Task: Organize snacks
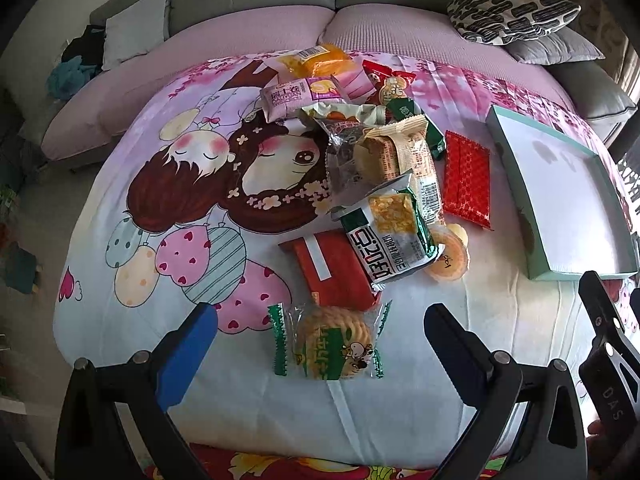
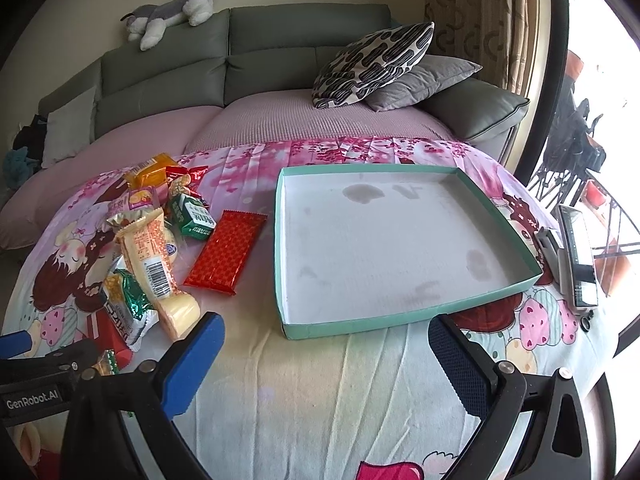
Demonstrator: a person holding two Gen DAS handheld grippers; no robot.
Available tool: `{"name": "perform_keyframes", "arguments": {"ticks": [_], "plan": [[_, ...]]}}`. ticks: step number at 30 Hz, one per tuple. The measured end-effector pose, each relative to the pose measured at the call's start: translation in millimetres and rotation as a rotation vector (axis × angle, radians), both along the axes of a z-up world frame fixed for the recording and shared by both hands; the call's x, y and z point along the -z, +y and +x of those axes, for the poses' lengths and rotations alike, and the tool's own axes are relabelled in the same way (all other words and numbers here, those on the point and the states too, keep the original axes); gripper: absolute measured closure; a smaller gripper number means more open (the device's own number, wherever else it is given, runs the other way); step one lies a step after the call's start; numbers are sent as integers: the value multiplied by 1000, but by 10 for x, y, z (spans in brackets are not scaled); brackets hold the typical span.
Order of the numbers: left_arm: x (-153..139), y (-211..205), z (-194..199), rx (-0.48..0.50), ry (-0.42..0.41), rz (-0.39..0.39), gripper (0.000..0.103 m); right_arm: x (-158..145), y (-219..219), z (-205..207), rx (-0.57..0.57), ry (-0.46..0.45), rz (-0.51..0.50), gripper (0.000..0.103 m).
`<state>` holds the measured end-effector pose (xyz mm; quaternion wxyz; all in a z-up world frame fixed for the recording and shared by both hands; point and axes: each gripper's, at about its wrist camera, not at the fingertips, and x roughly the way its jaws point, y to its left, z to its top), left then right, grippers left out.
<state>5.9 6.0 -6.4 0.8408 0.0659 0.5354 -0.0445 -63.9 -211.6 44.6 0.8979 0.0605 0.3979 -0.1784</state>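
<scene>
A heap of snack packets (image 1: 384, 160) lies on a cartoon-print cloth. Nearest to my left gripper (image 1: 320, 320) is a clear packet of round biscuits (image 1: 334, 340), lying between its open fingers. Behind it are a red packet (image 1: 332, 268), a green-and-white packet (image 1: 384, 232) and a flat red foil packet (image 1: 466, 178). An empty teal-rimmed box (image 2: 400, 328) with a white floor sits to the right. My right gripper (image 2: 324, 328) hovers open just in front of the box's near wall, with nothing in it. The heap (image 2: 148, 240) lies to its left.
A grey sofa with a patterned cushion (image 2: 376, 64) and a grey cushion (image 2: 424, 80) stands behind the cloth. A plush dog (image 2: 172, 12) lies on the sofa back. A phone on a stand (image 2: 576, 256) sits at the cloth's right edge.
</scene>
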Motion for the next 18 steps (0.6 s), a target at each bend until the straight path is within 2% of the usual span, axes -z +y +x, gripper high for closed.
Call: {"name": "perform_keyframes", "arguments": {"ticks": [18], "plan": [[28,9,7,-27,10,14,0,-37,62,-22,-22,-18,-27,0]]}}
